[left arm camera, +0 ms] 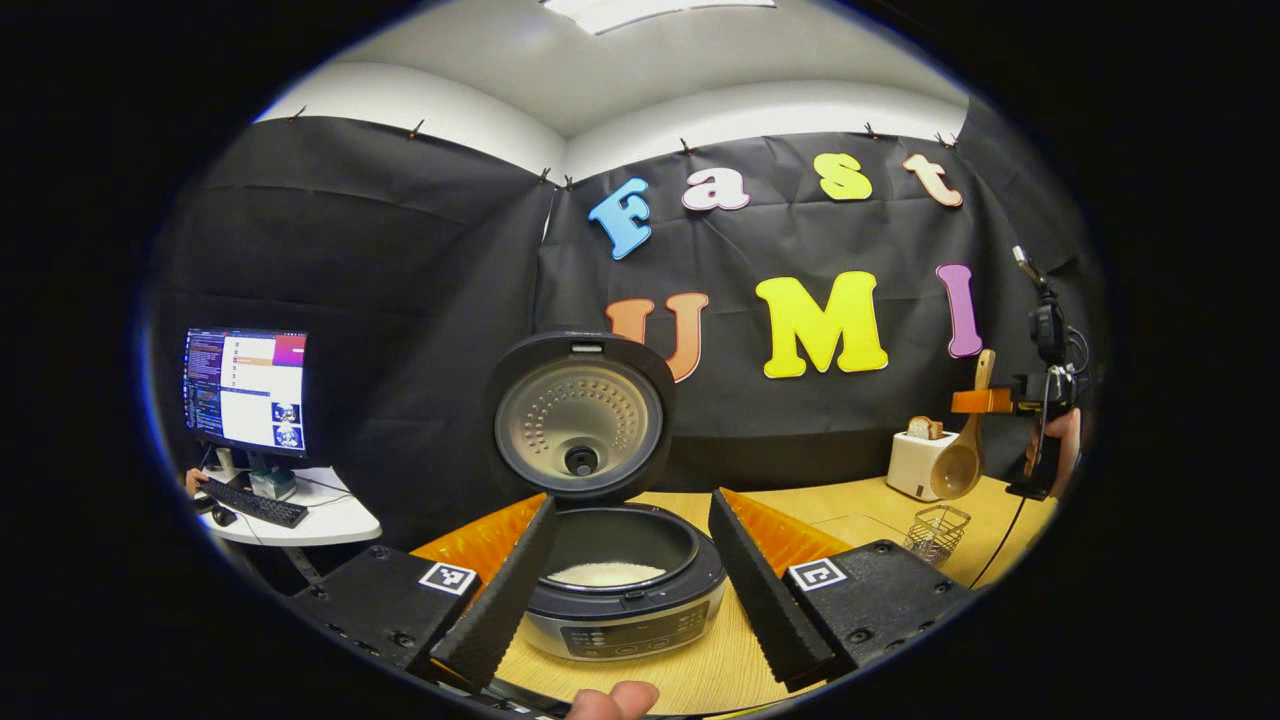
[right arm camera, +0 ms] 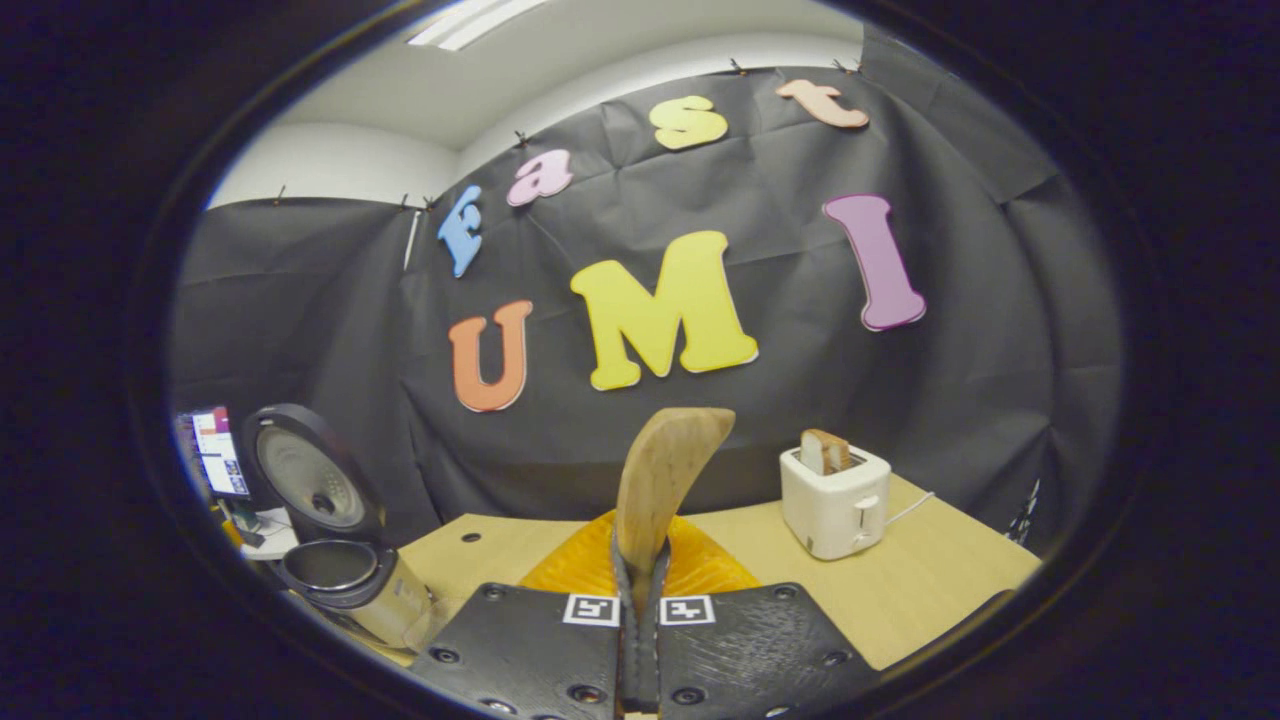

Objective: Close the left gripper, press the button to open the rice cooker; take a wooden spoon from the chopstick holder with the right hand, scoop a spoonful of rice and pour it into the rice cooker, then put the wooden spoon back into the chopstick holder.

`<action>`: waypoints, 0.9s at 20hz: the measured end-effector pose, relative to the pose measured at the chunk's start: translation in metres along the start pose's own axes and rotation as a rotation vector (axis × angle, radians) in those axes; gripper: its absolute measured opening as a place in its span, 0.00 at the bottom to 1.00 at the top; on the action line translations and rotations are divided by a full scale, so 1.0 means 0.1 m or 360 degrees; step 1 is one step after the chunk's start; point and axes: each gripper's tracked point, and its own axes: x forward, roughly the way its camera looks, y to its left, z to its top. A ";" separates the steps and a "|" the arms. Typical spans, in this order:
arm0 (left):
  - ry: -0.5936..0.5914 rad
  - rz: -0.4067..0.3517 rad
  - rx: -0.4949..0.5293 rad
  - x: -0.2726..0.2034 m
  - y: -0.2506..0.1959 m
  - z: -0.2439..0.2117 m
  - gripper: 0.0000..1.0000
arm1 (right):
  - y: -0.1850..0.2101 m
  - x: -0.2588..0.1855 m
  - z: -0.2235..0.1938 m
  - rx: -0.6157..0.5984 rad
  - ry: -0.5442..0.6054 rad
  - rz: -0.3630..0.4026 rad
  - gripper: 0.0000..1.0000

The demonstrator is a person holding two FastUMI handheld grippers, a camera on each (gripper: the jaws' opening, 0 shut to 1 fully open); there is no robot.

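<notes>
The rice cooker [left arm camera: 625, 610] stands open on the wooden table, its lid [left arm camera: 580, 412] upright and white rice [left arm camera: 608, 573] lying in the pot. My left gripper [left arm camera: 632, 505] is open, one finger on each side of the cooker's front and touching nothing. At the far right, my right gripper [left arm camera: 1000, 401] holds the wooden spoon [left arm camera: 958, 462] bowl down above the wire chopstick holder [left arm camera: 937, 532]. In the right gripper view, my right gripper [right arm camera: 640, 585] is shut on the wooden spoon [right arm camera: 665, 475], whose handle end sticks up between the fingers. The open rice cooker [right arm camera: 345, 565] shows low on the left.
A white toaster [left arm camera: 912, 462] [right arm camera: 833, 500] with a slice of bread stands at the table's back right. A monitor [left arm camera: 245, 390] and keyboard sit on a small white side table to the left. A thumb [left arm camera: 615, 700] shows at the bottom edge.
</notes>
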 end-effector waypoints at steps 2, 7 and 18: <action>0.0004 -0.0003 -0.0017 0.00 -0.01 0.00 0.97 | -0.16 0.05 -0.06 -0.0001 0.0004 -0.0050 0.00; 0.0023 0.0021 -0.0029 0.01 0.05 -0.02 0.97 | -0.43 0.24 -0.46 0.0004 0.0051 -0.0140 0.00; 0.0036 -0.0028 -0.0076 0.04 -0.04 -0.05 0.98 | -0.64 0.35 -1.02 0.0215 0.0109 -0.0221 0.00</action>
